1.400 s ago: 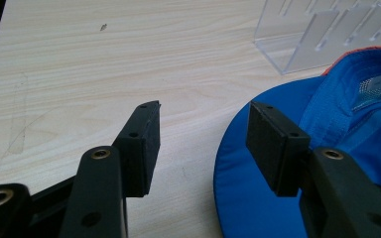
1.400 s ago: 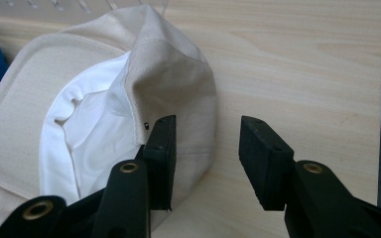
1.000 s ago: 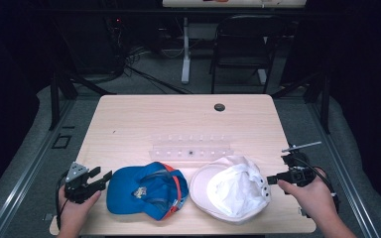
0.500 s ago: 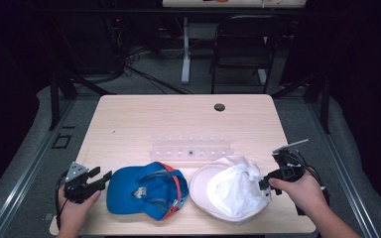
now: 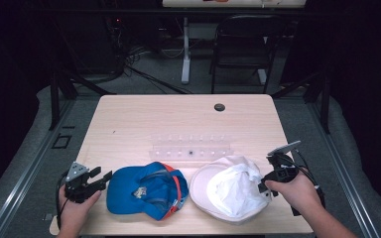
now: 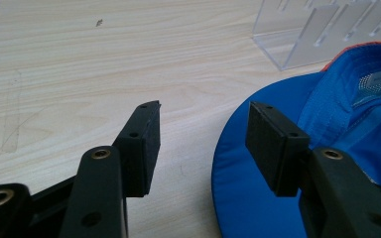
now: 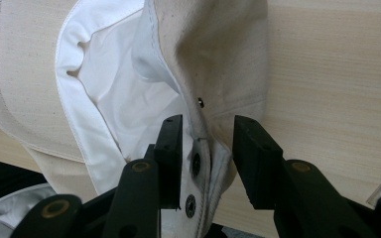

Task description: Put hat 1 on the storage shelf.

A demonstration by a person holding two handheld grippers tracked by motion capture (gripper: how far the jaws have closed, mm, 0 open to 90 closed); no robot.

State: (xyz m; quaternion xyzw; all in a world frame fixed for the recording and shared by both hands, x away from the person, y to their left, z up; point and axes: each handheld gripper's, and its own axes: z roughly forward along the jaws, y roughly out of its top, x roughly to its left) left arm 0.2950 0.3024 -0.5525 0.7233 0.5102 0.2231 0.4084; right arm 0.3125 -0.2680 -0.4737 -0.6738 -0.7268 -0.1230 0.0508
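Observation:
A blue cap [image 5: 144, 191] lies upside down near the table's front edge, and a white cap [image 5: 227, 189] lies upside down to its right. My left gripper [image 5: 101, 177] sits just left of the blue cap and stands open. In the left gripper view the gripper [image 6: 204, 109] has one jaw over the blue cap's brim [image 6: 258, 198] and one over bare wood. My right gripper [image 5: 264, 187] is at the white cap's right edge. In the right gripper view the gripper [image 7: 208, 121] is open, and the white cap's [image 7: 114, 99] back rim with its snap strap lies between the jaws.
A clear acrylic rack [image 5: 191, 148] with several slots stands on the wooden table [image 5: 178, 119] behind the caps; it also appears as the rack [image 6: 317, 34] ahead of the left gripper. A black grommet [image 5: 220, 107] is at the table's back. A chair [image 5: 240, 44] stands beyond.
My right gripper has moved left and slightly toward the front edge, up to the white cap's rim. The left gripper and both caps have stayed put.

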